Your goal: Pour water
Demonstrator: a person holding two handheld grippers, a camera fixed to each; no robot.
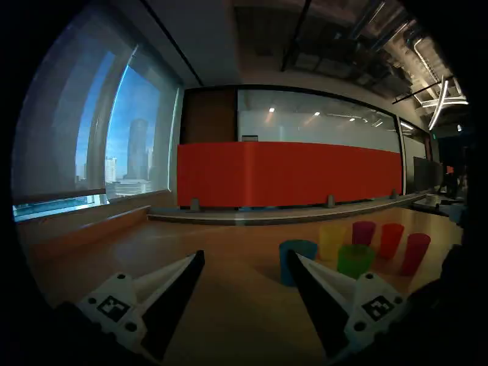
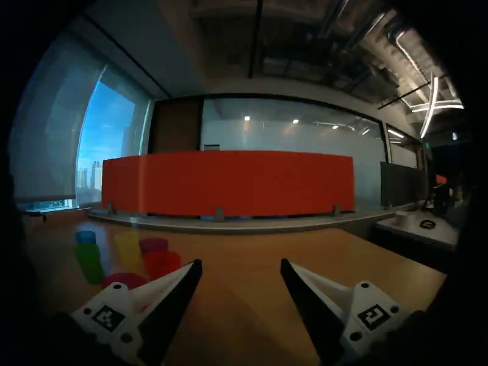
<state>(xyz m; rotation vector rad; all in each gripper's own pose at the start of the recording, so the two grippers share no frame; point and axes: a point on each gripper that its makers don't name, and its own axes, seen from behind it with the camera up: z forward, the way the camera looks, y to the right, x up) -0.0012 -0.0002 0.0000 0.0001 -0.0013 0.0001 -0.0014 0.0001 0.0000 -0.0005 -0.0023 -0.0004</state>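
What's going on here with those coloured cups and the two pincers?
Someone holds a gripper in each hand above a wooden table. The left gripper and right gripper are both open and hold nothing. Coloured cups stand grouped on the table, the blue cup nearest the left gripper. No pouring has begun.

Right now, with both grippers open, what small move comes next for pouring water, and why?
Probably ease the left gripper slightly right and forward to the blue cup: its jaws stand open and empty, and that cup sits nearest, just beyond its right finger.
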